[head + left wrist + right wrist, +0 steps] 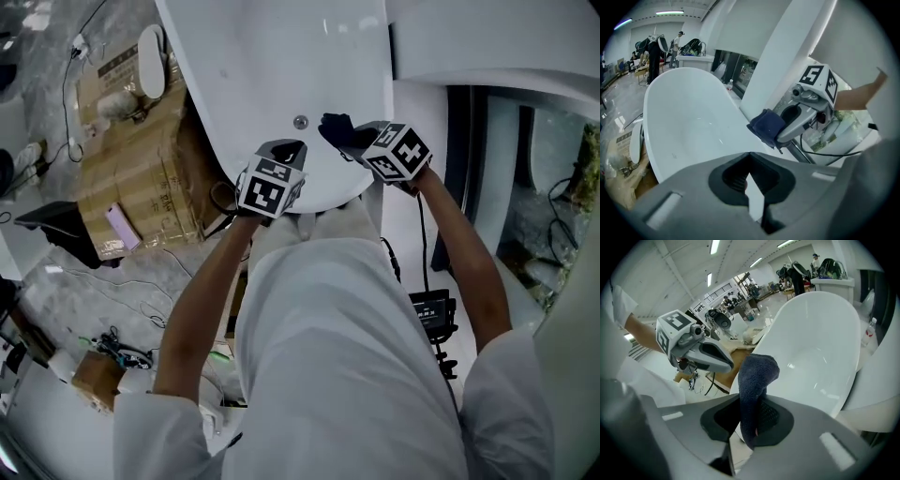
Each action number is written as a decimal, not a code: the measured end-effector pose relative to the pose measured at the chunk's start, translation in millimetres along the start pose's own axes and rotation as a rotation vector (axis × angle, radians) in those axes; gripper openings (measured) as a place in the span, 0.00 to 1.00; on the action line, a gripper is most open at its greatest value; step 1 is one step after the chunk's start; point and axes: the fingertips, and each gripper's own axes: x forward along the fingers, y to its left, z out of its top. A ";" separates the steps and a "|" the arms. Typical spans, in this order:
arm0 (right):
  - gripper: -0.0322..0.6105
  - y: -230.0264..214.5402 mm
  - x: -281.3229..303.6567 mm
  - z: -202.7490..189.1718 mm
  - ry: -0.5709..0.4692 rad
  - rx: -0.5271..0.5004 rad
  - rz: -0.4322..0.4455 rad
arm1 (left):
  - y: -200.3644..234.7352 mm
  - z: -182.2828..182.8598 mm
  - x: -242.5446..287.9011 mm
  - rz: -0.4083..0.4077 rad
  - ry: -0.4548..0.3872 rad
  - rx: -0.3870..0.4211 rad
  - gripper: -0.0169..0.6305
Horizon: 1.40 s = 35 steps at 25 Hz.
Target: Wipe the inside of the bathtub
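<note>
The white bathtub (pixel 281 66) lies ahead of me, with its drain (pixel 300 122) near the end closest to me. My right gripper (pixel 352 137) hovers over the tub's near rim, shut on a dark blue cloth (pixel 336 129). In the right gripper view the cloth (pixel 755 380) hangs bunched between the jaws, above the tub's inside (pixel 820 343). My left gripper (pixel 292 150) is just to its left over the same rim, shut with nothing in it. The left gripper view shows the tub (pixel 693 131) and the right gripper's cloth (pixel 767 127).
A taped cardboard box (pixel 141 173) with a pink phone (pixel 122 228) on it stands left of the tub. Cables and small parts lie on the floor (pixel 112 347). A white column (pixel 787 56) rises to the right, and a bottle (pixel 868 336) stands beside the tub. People work far behind.
</note>
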 end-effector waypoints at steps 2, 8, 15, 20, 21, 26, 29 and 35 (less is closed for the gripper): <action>0.14 8.6 -14.6 9.3 -0.032 -0.016 -0.014 | -10.4 10.1 -9.7 -0.010 -0.021 0.003 0.02; 0.13 39.1 -52.3 42.4 -0.144 -0.095 -0.061 | -27.3 40.1 -46.1 0.028 -0.115 -0.020 0.02; 0.13 75.1 -113.6 90.1 -0.403 -0.125 -0.179 | -25.3 72.4 -110.8 0.151 -0.257 -0.097 0.02; 0.13 115.0 -144.8 109.3 -0.487 -0.259 -0.243 | -37.5 92.0 -162.9 0.202 -0.376 -0.058 0.02; 0.13 123.1 -151.5 114.7 -0.506 -0.276 -0.250 | -40.6 96.6 -172.3 0.202 -0.399 -0.054 0.02; 0.14 158.5 -187.5 142.2 -0.647 -0.256 -0.280 | -61.1 112.9 -223.7 0.194 -0.505 -0.071 0.02; 0.13 174.7 -204.6 158.3 -0.753 -0.198 -0.297 | -66.0 115.0 -253.7 0.240 -0.561 -0.061 0.02; 0.13 212.0 -205.0 163.7 -0.835 -0.211 -0.243 | -80.3 108.1 -272.8 0.290 -0.607 -0.053 0.02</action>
